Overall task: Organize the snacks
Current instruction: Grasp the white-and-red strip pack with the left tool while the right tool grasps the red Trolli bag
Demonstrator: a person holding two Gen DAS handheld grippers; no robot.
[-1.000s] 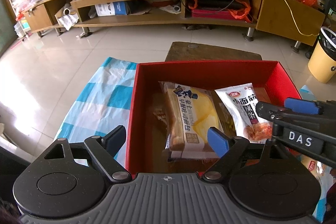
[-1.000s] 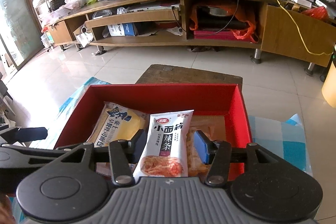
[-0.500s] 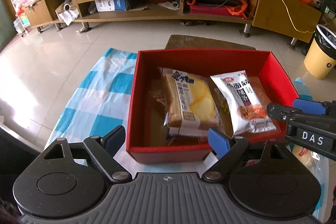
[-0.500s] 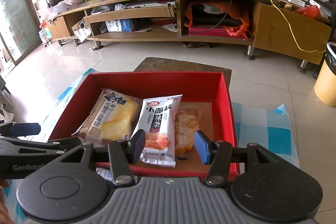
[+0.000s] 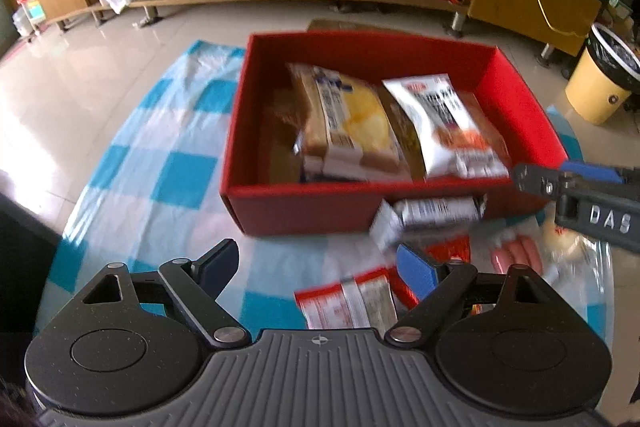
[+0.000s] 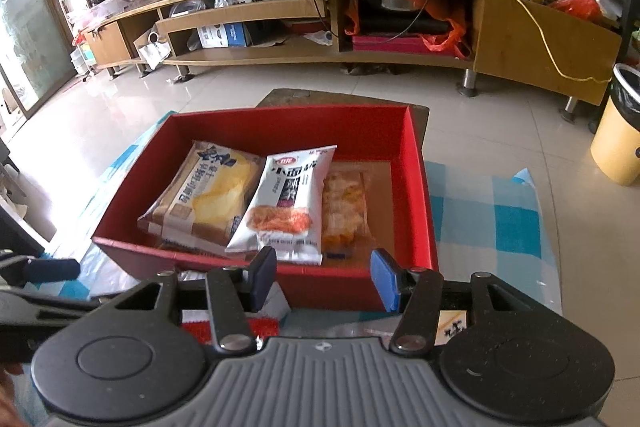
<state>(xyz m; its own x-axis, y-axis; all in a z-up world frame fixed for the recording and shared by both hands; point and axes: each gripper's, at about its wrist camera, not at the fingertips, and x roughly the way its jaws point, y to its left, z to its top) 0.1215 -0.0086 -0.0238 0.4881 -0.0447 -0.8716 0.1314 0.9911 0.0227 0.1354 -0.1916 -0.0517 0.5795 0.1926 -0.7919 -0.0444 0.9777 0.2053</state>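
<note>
Both grippers empty, spread; snacks [image 6: 285,205] in red box [image 6: 416,187]

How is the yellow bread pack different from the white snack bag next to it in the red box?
The bread pack is yellow and thick, with slices showing; the white snack bag is flatter and narrower, with an orange food picture. The bread pack lies on the left, and the snack bag overlaps its edge. Both are sealed and lie inside the red box.

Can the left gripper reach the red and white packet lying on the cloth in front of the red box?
Probably yes. The left gripper is open, and the red and white packet lies uncovered just below it, outside the red box.
</note>
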